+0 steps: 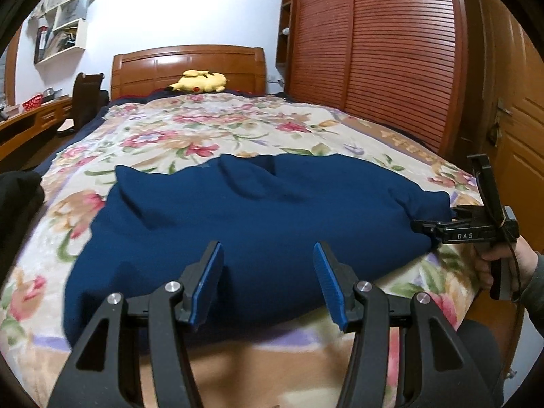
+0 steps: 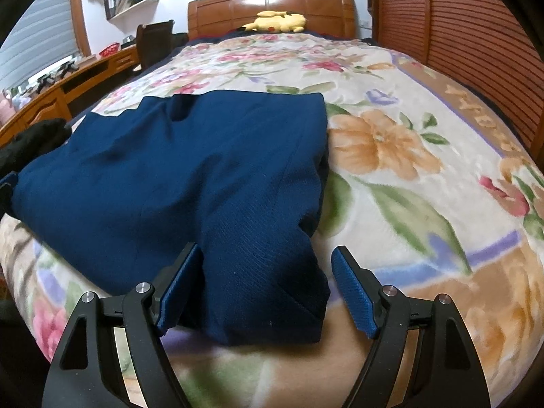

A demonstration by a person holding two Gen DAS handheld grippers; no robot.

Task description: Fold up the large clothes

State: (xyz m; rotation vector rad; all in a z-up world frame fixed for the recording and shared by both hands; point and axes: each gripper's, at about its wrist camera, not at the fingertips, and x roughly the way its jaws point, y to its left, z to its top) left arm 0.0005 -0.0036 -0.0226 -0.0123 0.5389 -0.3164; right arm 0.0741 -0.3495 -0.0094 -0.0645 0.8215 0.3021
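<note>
A dark blue garment (image 1: 238, 224) lies partly folded on the floral bedspread (image 1: 170, 129). My left gripper (image 1: 268, 255) is open and empty, hovering over its near edge. The right gripper (image 1: 425, 227) shows from the side at the garment's right end, close to the cloth. In the right wrist view the garment (image 2: 176, 176) spreads ahead and a folded corner of it lies between the open fingers of my right gripper (image 2: 267, 258), which are not closed on it.
A yellow plush toy (image 1: 200, 81) lies by the wooden headboard (image 1: 187, 64). A slatted wooden wardrobe (image 1: 374, 51) stands on the right. A desk (image 1: 30, 122) and a chair (image 1: 86, 98) stand on the left. A dark garment (image 2: 37, 136) lies at the bed's left edge.
</note>
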